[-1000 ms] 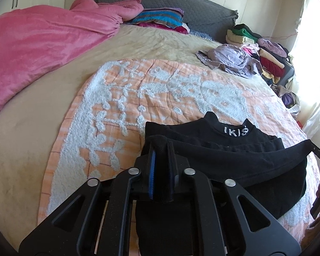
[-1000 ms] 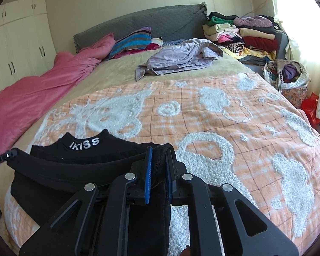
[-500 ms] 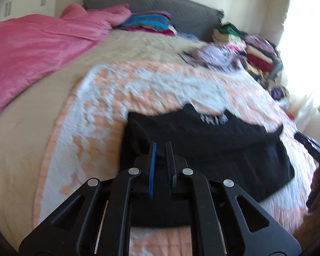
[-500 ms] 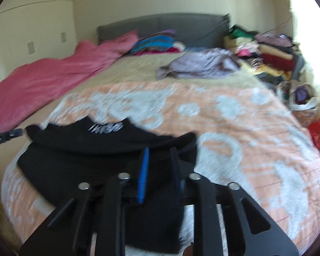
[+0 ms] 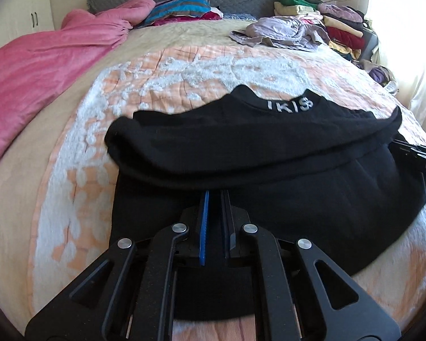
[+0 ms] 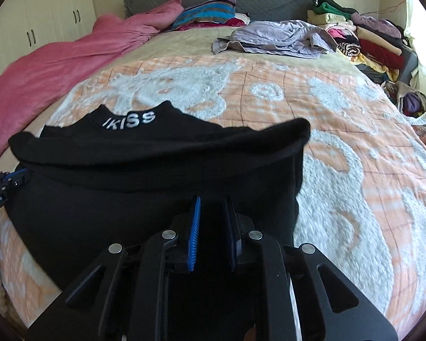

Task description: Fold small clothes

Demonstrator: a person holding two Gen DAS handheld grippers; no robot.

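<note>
Lower hem of black sweater (image 5: pixel 269 153) now carried forward over its collar; left tool (image 5: pixel 215 196) and right tool (image 6: pixel 213 199) both clamped on fabric, fold nearly laid.

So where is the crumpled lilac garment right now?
The lilac garment lies crumpled at the far right of the bed, just beyond the orange patterned blanket and beside the stack of folded clothes, in both wrist views.

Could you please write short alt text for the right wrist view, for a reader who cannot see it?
The right gripper sits low over a folded black garment with white collar lettering, lying on an orange and white blanket. Beyond are a pink duvet, a crumpled lilac garment and stacked clothes.
</note>
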